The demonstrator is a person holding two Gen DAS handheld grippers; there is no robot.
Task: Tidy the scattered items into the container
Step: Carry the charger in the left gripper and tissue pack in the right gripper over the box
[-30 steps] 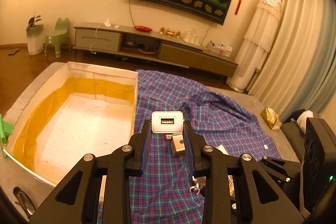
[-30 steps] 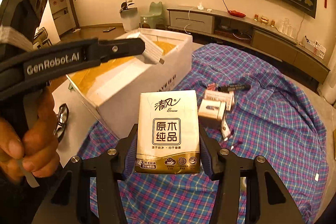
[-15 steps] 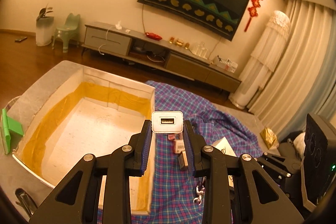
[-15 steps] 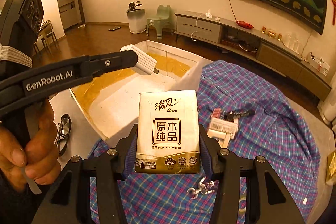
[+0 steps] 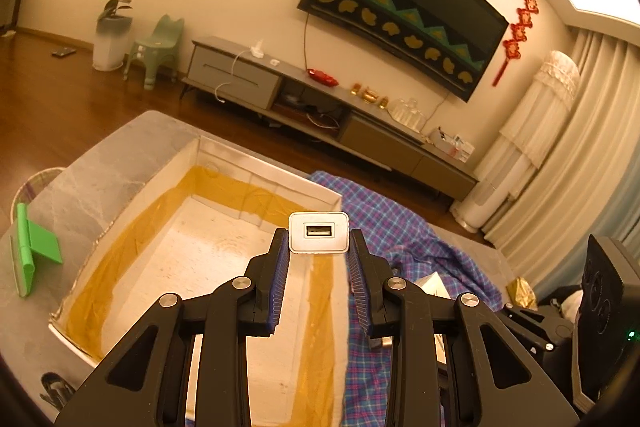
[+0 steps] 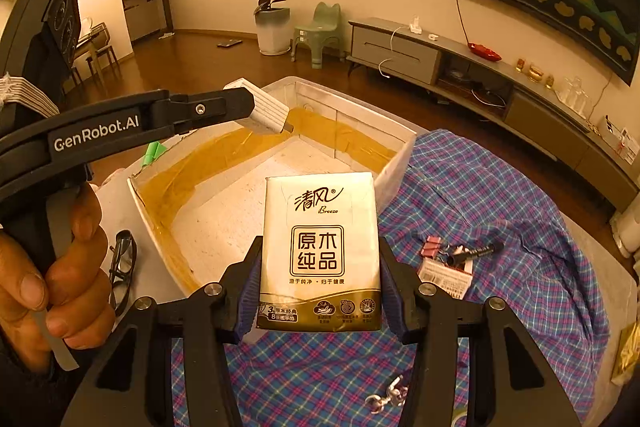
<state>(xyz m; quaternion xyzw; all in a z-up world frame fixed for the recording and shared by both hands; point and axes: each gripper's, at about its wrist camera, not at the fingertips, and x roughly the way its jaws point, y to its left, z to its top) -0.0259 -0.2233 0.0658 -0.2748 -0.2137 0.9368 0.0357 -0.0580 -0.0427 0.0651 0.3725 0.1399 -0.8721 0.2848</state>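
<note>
Warm yellowish lighting, cream walls, wood floor (image 5: 60, 99). Long grey TV cabinet (image 5: 248, 83) along the wall under a dark wall hanging (image 5: 404, 15), green kid's chair (image 5: 156, 51), pale curtains (image 5: 592, 155) on the right.

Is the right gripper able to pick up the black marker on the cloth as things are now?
Probably not: the right gripper is already shut on the tissue pack. The black marker itself lies uncovered.

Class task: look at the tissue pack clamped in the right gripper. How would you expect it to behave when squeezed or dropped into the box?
The tissue pack is probably soft and light: it is film-wrapped paper, so the right gripper may dent it. Its glossy wrap looks fairly slippery. Flat-sided, it should land in the box without rolling.
</note>
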